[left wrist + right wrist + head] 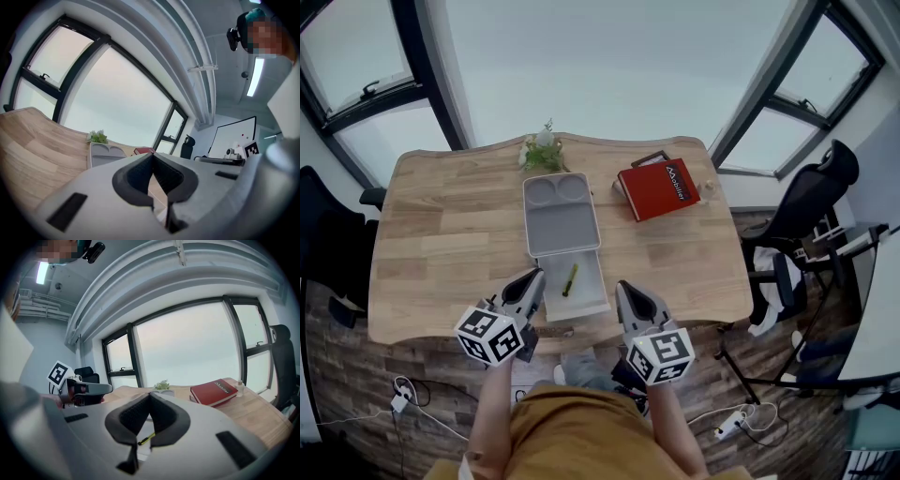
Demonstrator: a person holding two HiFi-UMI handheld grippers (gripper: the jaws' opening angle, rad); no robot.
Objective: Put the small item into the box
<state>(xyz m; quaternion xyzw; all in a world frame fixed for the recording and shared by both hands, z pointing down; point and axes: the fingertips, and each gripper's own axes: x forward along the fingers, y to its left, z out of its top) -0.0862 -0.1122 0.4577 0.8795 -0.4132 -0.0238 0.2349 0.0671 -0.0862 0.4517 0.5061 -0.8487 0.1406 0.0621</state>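
Slim yellow-green pen (570, 279) lies inside open grey plastic box (562, 230), frame centre, wooden worktop (441, 244). Left gripper (536, 277), right gripper (624, 287): jaws pressed together, nothing held

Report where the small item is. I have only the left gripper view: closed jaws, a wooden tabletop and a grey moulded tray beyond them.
Observer: A thin yellow-green pen already lies inside the shallow white box, just on the near side of that grey moulded tray.
Operator: Now give me the other gripper's state.
Observer: The right gripper is shut and empty, its jaw tips meeting; it hovers right of the box, at the near edge of the light wooden table.
Operator: List what else is out there.
Observer: A small clear bottle stands just right of the red hardcover book, at the far right.
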